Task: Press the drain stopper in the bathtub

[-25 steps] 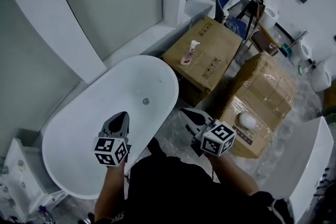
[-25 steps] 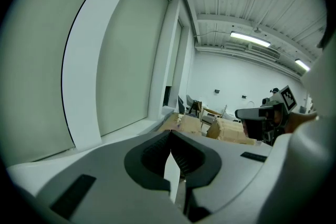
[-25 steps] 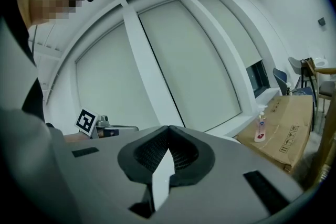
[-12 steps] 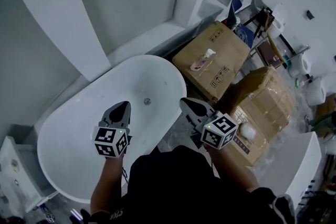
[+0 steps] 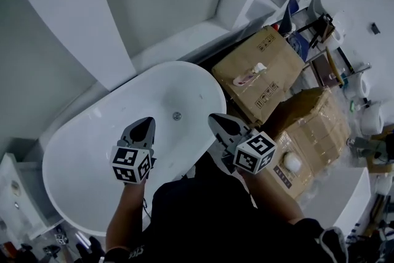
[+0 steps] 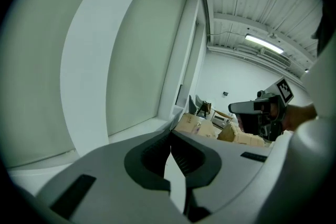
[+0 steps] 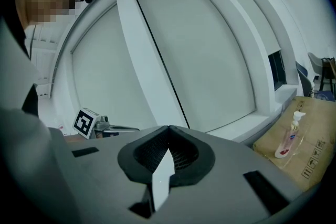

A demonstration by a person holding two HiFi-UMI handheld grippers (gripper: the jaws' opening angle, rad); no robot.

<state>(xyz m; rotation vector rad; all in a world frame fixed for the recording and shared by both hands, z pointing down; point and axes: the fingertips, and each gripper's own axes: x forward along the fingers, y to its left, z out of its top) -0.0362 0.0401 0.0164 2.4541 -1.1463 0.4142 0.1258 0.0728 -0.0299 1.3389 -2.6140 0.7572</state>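
The white oval bathtub (image 5: 74, 151) lies below me in the head view, and its small round metal drain stopper (image 5: 176, 115) sits in the floor near the far end. My left gripper (image 5: 146, 122) hovers over the tub's inside, shut and empty, its tip a little left of the stopper and nearer to me. My right gripper (image 5: 214, 118) is held over the tub's right rim, to the right of the stopper, also shut and empty. In the left gripper view the jaws (image 6: 170, 135) meet at the tip; in the right gripper view the jaws (image 7: 168, 128) meet too. The stopper is hidden in both gripper views.
A cardboard box (image 5: 271, 49) with a pump bottle (image 5: 249, 76) lying on it stands right of the tub. A second box (image 5: 311, 126) carries a white round object (image 5: 292, 162). A white ledge and wall panels (image 5: 184, 34) run behind the tub. Chairs and fixtures crowd the far right.
The head view has swung, so the tub now sits more to the right. Both grippers stayed shut. The right gripper's tip has moved from beside the tub to over its rim, closer to the stopper.
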